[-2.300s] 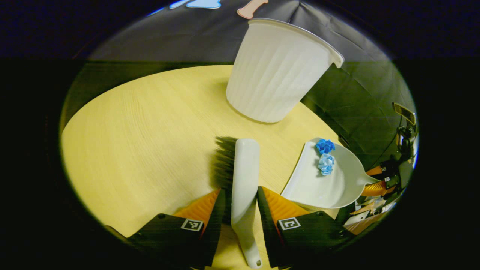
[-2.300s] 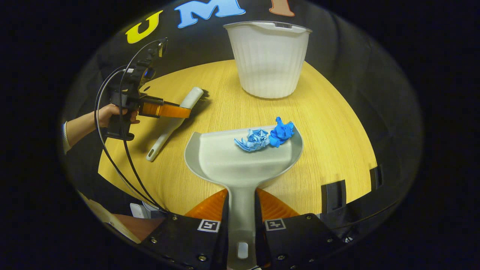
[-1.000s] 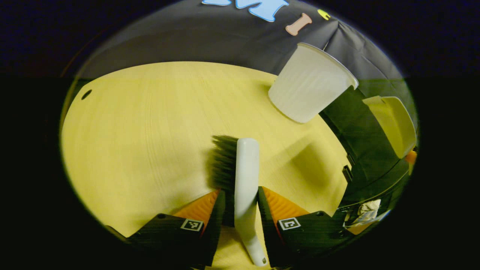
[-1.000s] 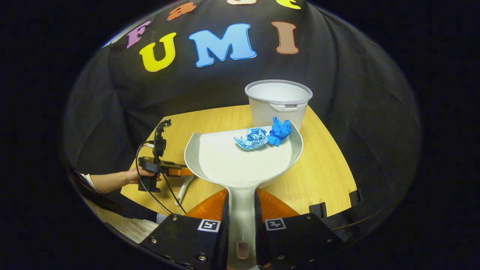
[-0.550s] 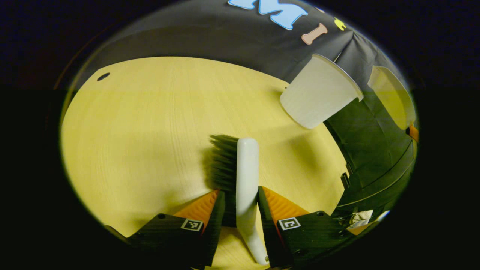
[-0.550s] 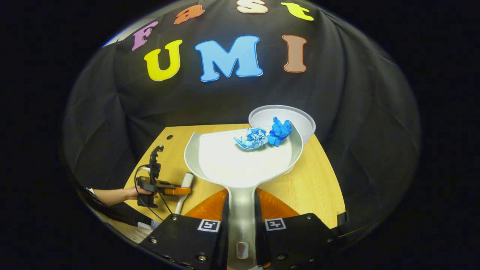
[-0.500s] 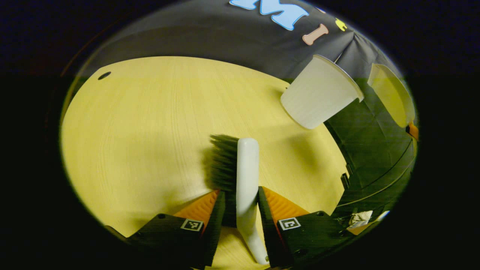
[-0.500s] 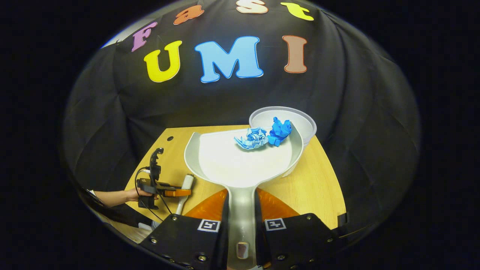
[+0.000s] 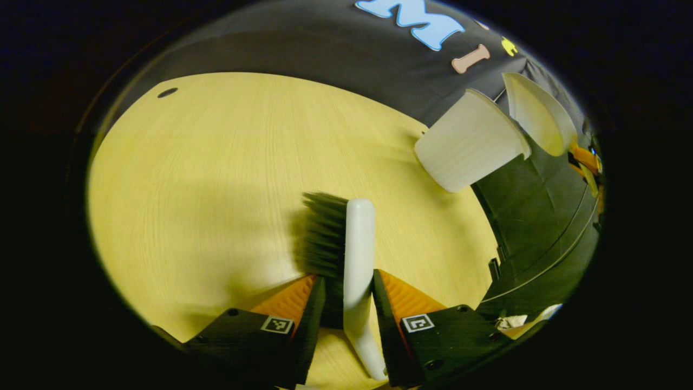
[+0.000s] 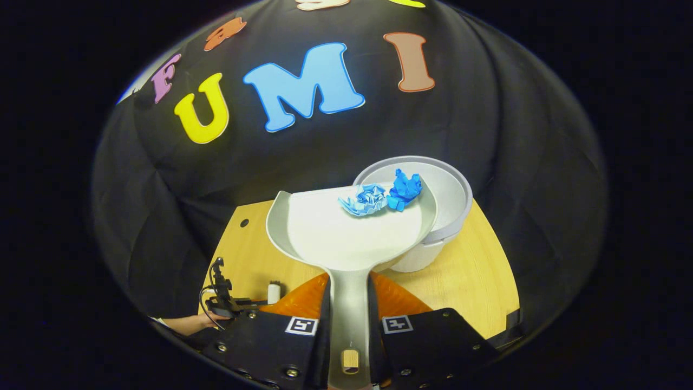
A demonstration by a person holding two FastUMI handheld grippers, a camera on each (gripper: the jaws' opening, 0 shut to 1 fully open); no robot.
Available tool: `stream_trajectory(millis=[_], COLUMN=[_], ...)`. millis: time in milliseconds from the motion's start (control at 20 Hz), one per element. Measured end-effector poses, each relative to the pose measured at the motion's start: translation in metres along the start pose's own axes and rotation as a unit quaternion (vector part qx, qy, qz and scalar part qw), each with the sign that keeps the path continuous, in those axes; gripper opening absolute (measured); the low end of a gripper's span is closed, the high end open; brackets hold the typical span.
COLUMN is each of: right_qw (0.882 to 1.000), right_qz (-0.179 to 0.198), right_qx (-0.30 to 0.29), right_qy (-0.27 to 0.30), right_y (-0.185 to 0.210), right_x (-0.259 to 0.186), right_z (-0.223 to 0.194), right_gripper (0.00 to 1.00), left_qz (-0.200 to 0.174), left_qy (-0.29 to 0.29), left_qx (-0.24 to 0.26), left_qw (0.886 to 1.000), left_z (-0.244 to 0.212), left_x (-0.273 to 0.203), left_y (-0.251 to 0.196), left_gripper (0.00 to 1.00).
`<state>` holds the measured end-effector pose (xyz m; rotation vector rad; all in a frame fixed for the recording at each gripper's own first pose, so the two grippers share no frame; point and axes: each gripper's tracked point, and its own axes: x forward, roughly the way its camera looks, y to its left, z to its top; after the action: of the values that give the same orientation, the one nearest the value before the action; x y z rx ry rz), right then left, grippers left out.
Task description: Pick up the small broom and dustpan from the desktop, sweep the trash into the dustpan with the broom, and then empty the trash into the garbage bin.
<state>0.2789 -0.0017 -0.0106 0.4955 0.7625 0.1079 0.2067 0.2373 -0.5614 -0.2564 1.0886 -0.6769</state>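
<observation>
My right gripper [image 10: 347, 303] is shut on the handle of the white dustpan [image 10: 346, 238], held high over the table. Two crumpled blue paper balls [image 10: 387, 196] rest at the pan's front lip, which overlaps the open white garbage bin [image 10: 449, 195] below it. My left gripper [image 9: 346, 287] is shut on the white handle of the small broom [image 9: 358, 244]; its dark bristles [image 9: 324, 235] point left, just above the tabletop. In the left gripper view the bin [image 9: 468, 143] stands at the table's far right edge, with the raised dustpan [image 9: 538, 114] beside its rim. The left gripper [image 10: 233, 303] also shows far below in the right gripper view.
The round light-wood table [image 9: 216, 162] has a small dark hole [image 9: 167, 92] near its far edge. A person's hand [image 10: 187, 323] holds the left gripper, with cables trailing. Black cloth wall stands close behind the bin.
The right gripper has carried the dustpan higher and forward, so its lip now hangs over the bin's mouth. The left gripper with the broom has drifted slightly, staying low.
</observation>
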Motion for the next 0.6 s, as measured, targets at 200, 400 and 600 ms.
stream_trajectory(millis=[200, 400, 600], right_qw=[0.996, 0.983, 0.943], right_qz=[0.022, 0.053, 0.119], right_qx=[0.081, 0.177, 0.310], right_qy=[0.011, 0.014, 0.003], right_y=[-0.005, -0.008, -0.004], right_x=[0.021, 0.032, 0.032], right_z=[0.022, 0.036, 0.051], right_gripper=[0.29, 0.29, 0.28], left_qz=[0.002, 0.003, 0.006], left_qy=[0.004, 0.005, 0.005], left_qx=[0.003, 0.002, 0.001], left_qw=[1.000, 1.000, 1.000], left_z=[0.008, 0.011, 0.013], left_x=[0.006, 0.012, 0.012], left_y=[-0.004, -0.011, -0.012], left_gripper=[0.60, 0.60, 0.60])
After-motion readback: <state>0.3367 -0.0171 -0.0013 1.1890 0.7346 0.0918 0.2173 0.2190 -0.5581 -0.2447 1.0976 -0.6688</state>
